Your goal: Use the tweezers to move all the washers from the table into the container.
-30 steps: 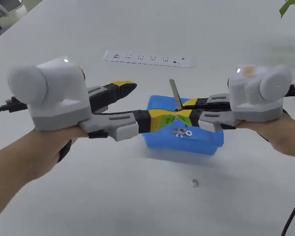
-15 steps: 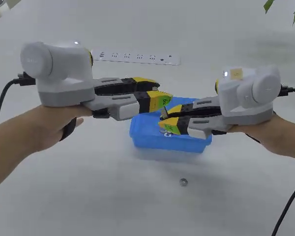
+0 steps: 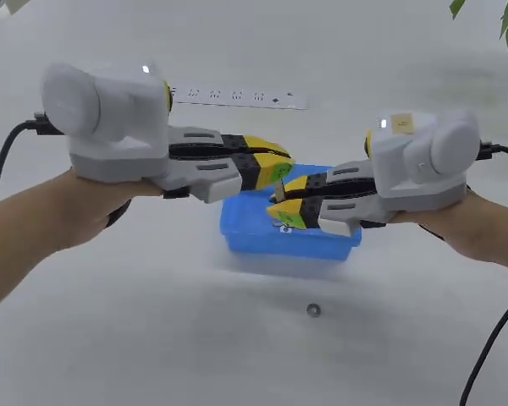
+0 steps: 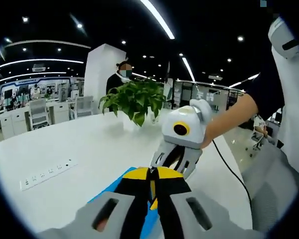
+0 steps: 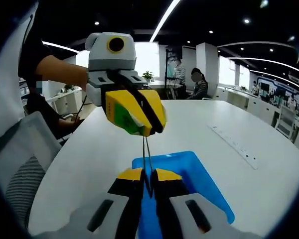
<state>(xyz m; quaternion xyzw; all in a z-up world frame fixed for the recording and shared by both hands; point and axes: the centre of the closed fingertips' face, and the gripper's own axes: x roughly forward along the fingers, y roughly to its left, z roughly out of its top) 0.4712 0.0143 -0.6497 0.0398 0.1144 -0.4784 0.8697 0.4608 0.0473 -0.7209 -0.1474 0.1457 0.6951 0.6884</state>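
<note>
Along right gripper [image 5: 148, 175], tweezers [image 5: 144, 152], tips forward

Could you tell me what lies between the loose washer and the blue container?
Nothing: in the head view, bare table separates the washer from the container.

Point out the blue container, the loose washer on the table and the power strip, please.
blue container [image 3: 262, 241]: head view, on its front wall.
washer [image 3: 313, 310]: head view, on the middle of the ring.
power strip [image 3: 237, 96]: head view, on its top face, near the middle.
</note>
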